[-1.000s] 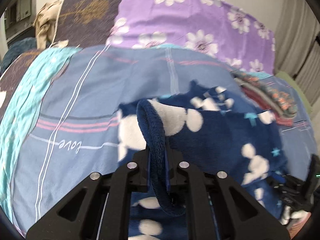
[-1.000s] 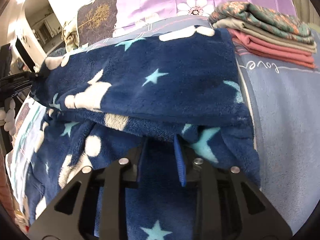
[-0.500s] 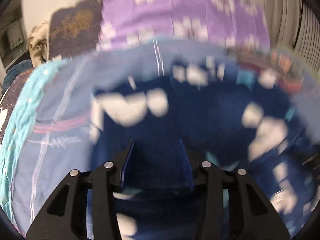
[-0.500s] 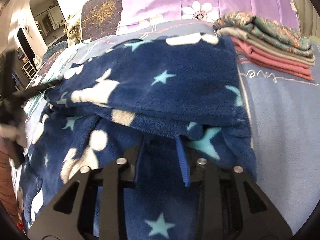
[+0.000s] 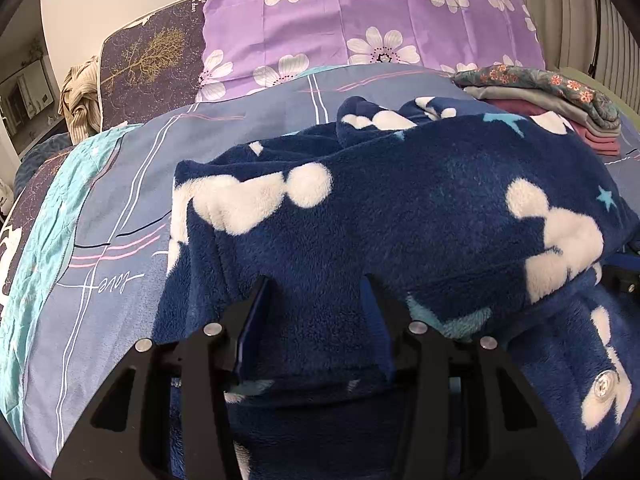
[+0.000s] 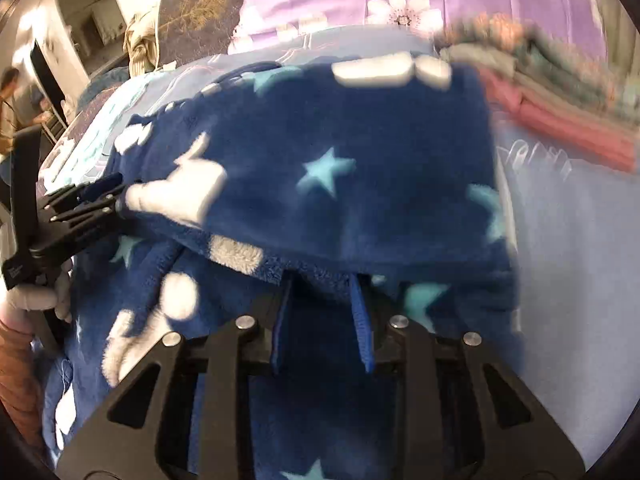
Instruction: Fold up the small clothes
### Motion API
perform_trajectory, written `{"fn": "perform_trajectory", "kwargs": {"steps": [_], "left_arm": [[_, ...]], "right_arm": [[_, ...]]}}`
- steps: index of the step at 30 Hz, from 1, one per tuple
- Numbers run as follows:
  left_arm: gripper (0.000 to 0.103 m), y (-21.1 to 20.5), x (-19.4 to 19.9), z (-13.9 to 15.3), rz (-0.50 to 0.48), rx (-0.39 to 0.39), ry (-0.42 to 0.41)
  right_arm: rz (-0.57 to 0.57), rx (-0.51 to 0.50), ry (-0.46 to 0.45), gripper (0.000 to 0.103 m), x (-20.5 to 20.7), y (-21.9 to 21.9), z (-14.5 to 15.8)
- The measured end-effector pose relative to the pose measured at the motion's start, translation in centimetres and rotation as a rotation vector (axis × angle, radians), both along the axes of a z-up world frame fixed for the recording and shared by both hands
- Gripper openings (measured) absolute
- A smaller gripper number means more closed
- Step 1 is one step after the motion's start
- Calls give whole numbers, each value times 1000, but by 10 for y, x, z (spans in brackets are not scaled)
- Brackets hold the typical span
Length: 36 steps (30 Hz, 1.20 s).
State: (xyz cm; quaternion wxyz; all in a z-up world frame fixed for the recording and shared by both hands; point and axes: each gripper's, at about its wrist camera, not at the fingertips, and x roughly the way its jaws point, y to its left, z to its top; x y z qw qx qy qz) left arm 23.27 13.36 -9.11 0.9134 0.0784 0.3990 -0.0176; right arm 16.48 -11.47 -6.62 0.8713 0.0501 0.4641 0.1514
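Lying across the bed [image 5: 120, 208], the fleece [image 5: 420, 216] is navy with white blobs and pale stars, its upper layer folded over the lower.

Writing: the sheet carries the cursive word "love" [image 5: 114, 281], upside down in the left wrist view. A second cursive word near the pile in the right wrist view is smeared by blur and unreadable. Small white lettering on the dark pillow [image 5: 152, 60] is too small to read. No brand or label shows on the fleece; a metal snap [image 5: 603, 387] sits on its lower right part.

Left hand-held gripper [image 5: 316, 316]: jaws have just been opening and stand apart. Fleece lies between them, but the pads do not press on it. Its fingertips dip into the pile, so the tips are partly hidden.

Right hand-held gripper [image 6: 322, 312]: jaws have just narrowed and stand a little apart, with the folded edge of the fleece draped over the tips. Whether the pads pinch cloth cannot be told.

Right wrist view is motion-blurred, worst at the right, where the folded pile [image 6: 560, 120] is streaked. A gloved hand [image 6: 36, 296] is cut off at the left edge. The purple pillow [image 5: 360, 20] stands behind the bed.
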Motion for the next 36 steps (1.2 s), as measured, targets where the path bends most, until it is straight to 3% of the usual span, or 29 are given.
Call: {"fn": "perform_trajectory", "kwargs": {"steps": [8, 11, 15, 17, 19, 21, 27, 31, 34, 36], "left_arm": [[48, 0, -1, -1, 0, -3, -2], [48, 0, -1, -1, 0, -5, -1], [48, -1, -1, -1, 0, -1, -2], [48, 0, -1, 0, 0, -2, -1], [48, 0, -1, 0, -2, -6, -1], [48, 0, 0, 0, -2, -7, -1], [49, 1, 0, 1, -2, -7, 2], [49, 18, -8, 16, 10, -112, 10], [50, 26, -37, 36, 31, -146, -34], [57, 24, -65, 49, -1, -139, -64]], "right_arm": [[41, -15, -38, 29, -20, 0, 20], [62, -14, -123, 30, -29, 0, 47], [39, -63, -222, 42, -22, -5, 67], [-1, -92, -159, 43, -5, -13, 51], [-41, -89, -18, 43, 13, -21, 14], [-42, -27, -44, 43, 12, -29, 5], [-38, -78, -66, 43, 5, -24, 16], [-38, -63, -78, 45, -23, -37, 34], [-40, -75, -102, 48, -52, -54, 44], [-51, -81, -105, 49, -67, -65, 47]]}}
